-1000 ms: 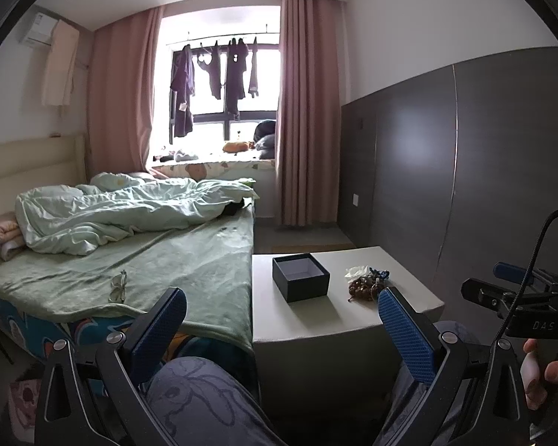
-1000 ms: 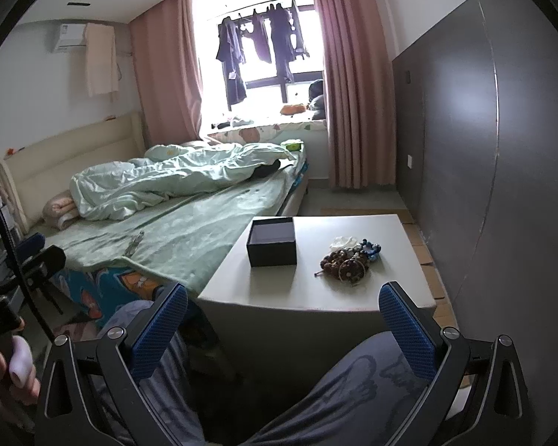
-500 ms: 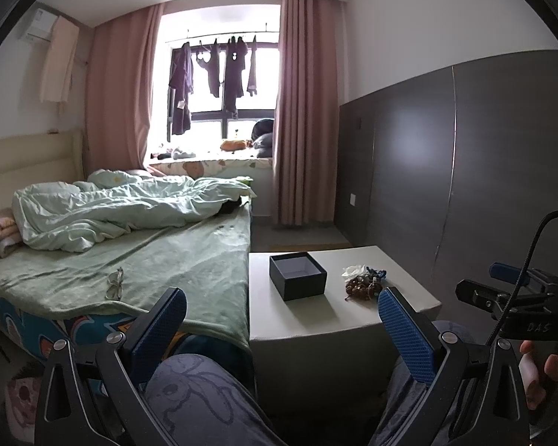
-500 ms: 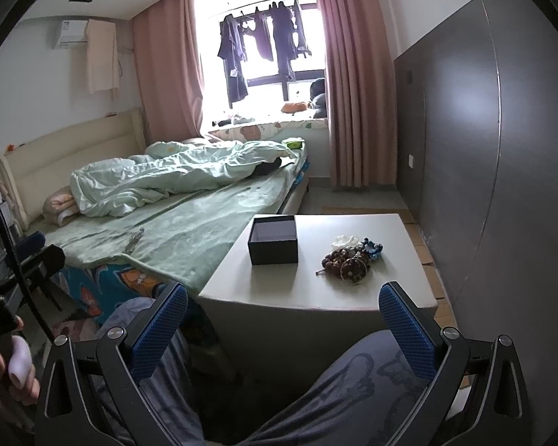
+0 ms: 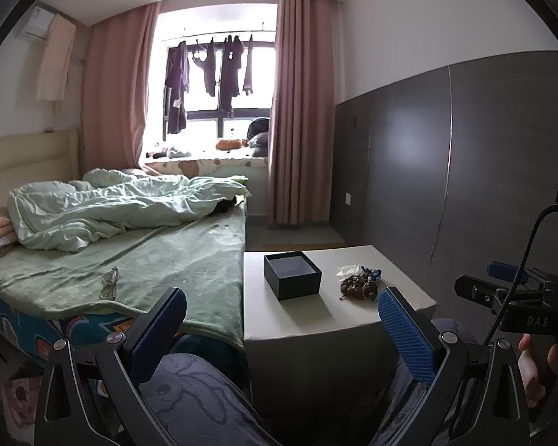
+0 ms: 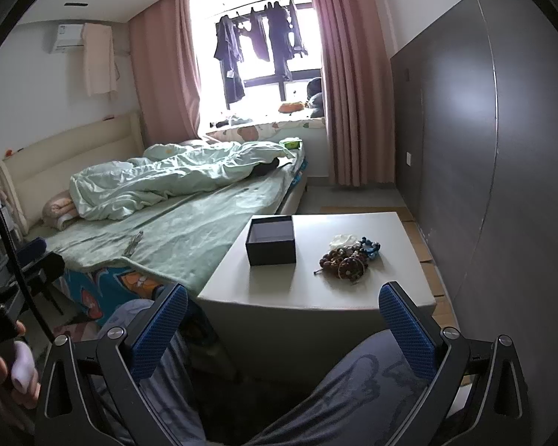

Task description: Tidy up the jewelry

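**Q:** Where does the jewelry sit, and where does the job stand?

**A:** The jewelry pile, brown beaded bracelets with a blue piece and something white tangled in, lies on the white table, toward its right edge and about midway between near and far edges. The dark open box stands near the table's left edge, well apart from the pile, and looks empty from here. Nothing has gone in yet, so I judge this the opening step: the reach.

**Q:** And your claws?

**A:** Both held back over my knees, short of the table's near edge. My right gripper is spread wide and holds nothing; my left gripper is likewise spread and empty.

**Q:** What does the next move call for?

**A:** Bringing the right claw forward over the near edge and down onto one bracelet, then carrying it left to the box. The strands overlap, so I expect a pinch may drag neighbours along; taking an outer loop seems safer.

**Q:** Room to work?

**A:** Bare tabletop lies between box and pile, and in front of both. The dark wall panel runs near the right edge, the bed butts the left edge. The pile sits nearer the right edge, so a sweep that way could spill beads off.
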`<state>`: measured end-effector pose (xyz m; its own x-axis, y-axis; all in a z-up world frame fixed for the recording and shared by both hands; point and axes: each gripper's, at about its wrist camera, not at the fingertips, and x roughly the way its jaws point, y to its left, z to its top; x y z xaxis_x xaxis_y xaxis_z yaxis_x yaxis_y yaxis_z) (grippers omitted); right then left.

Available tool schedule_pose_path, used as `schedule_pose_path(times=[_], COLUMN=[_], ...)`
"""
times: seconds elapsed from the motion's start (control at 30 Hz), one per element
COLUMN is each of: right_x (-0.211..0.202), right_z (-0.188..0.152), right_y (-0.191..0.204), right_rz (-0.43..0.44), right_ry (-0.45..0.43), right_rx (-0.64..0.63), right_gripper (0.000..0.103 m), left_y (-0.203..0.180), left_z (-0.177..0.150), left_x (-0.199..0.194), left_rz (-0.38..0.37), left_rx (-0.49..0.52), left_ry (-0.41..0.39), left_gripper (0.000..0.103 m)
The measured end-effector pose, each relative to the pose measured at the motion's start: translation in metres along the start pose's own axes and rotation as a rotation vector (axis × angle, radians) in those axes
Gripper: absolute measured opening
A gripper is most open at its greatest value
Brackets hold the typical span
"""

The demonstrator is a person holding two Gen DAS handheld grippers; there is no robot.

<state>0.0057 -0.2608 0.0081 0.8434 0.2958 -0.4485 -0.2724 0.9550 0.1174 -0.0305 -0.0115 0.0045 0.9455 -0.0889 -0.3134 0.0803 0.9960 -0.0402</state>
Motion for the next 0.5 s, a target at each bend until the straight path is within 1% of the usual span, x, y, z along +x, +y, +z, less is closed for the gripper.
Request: schedule_pose_path(times=[0.5], right_x=[0.0056], right_z=[0.0039], right_y=[-0.0046], right_rz=[0.000], right_ry=[0.007], right_rx=[-0.009], right_gripper=[0.103], left_y=[-0.0041], left_z=[0.0027], left_x=[0.0074], left_rz=[0.004], left_rx=[0.004], left_ry=[0.000], left_gripper=[0.103])
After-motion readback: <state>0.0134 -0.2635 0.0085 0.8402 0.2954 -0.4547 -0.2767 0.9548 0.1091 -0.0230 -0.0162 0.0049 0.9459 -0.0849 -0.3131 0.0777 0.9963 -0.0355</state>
